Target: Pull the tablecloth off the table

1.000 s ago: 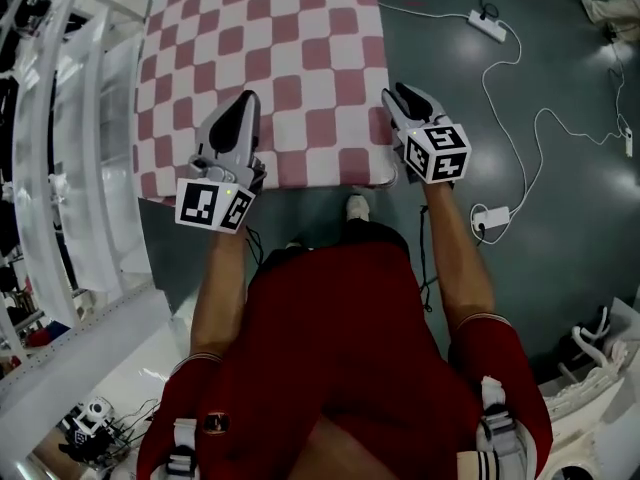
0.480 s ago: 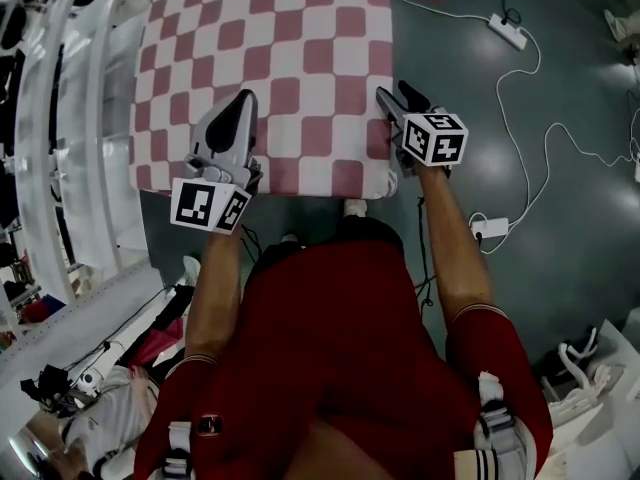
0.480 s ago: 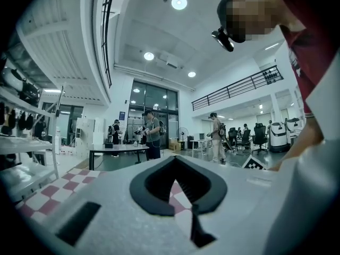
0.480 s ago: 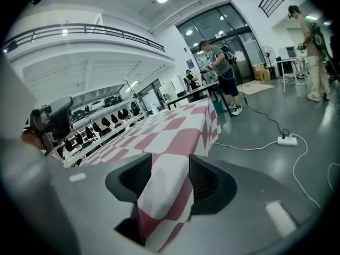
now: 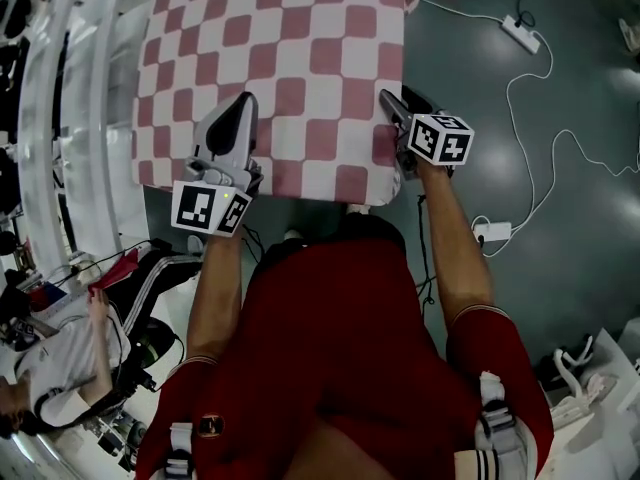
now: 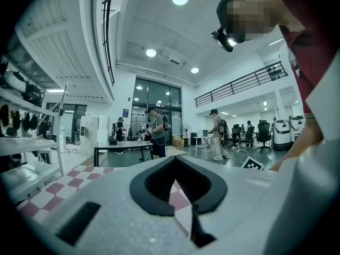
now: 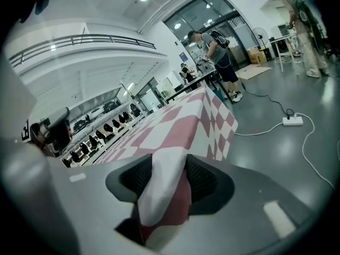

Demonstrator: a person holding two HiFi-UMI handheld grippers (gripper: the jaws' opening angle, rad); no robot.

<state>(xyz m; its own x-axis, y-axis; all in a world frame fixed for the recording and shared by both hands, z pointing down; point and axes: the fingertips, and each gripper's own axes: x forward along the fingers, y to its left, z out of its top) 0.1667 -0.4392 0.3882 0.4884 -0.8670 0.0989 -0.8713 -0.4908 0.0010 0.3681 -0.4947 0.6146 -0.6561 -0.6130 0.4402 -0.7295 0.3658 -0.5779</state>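
My right gripper (image 5: 398, 104) has just been opening, jaws astride the near-right corner of the tablecloth (image 5: 290, 48) (no bite yet) for pulling; my left gripper (image 5: 240, 104) rests closed, near-left.

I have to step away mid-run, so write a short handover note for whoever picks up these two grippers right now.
Left gripper: shut, lying over the checked tablecloth near its near edge. Whether it pinches any cloth can't be told.
Right gripper: jaws have just been opening and stand wide at the cloth's near right corner. A fold of that corner sits between them, unclamped.
Cloth: lies spread flat.
Done: both grippers are at the near edge; nothing pulled yet.
Left: close the right on the corner, make sure of the left grip, then pull the cloth off toward you.
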